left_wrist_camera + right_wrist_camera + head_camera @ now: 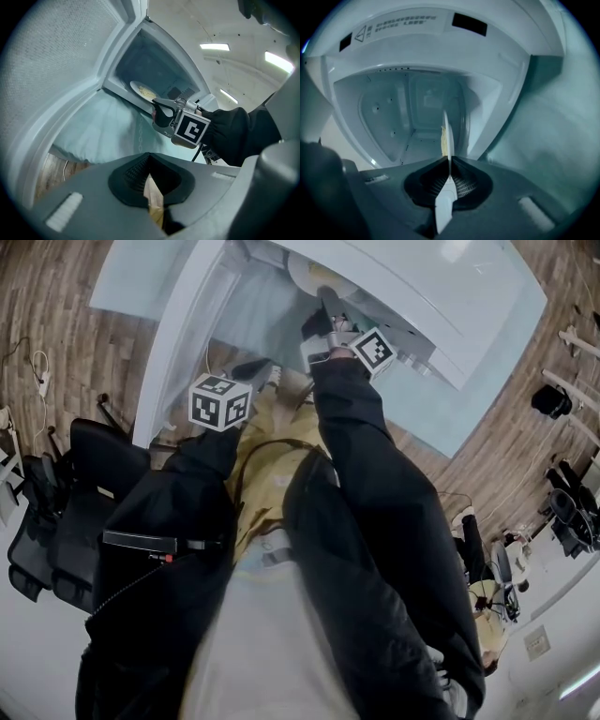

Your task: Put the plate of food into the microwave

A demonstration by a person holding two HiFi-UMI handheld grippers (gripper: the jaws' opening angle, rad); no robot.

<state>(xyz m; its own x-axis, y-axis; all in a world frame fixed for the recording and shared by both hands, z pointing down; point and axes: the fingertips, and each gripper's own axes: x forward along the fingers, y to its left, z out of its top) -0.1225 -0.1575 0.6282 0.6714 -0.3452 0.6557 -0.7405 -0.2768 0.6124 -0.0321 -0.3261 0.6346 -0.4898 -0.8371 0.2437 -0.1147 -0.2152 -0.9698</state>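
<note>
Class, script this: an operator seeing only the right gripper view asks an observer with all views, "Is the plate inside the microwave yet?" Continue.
Observer: Partly. The plate has its far part inside the microwave; the right gripper is outside it.
Operator: Where's the door?
Observer: The door stands swung wide open, beside the cavity.
Operator: And the left gripper?
Observer: The left gripper is back from the opening, apart from the plate.

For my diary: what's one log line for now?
right gripper: jaws shut on plate rim | plate: at microwave mouth | door: open
</note>
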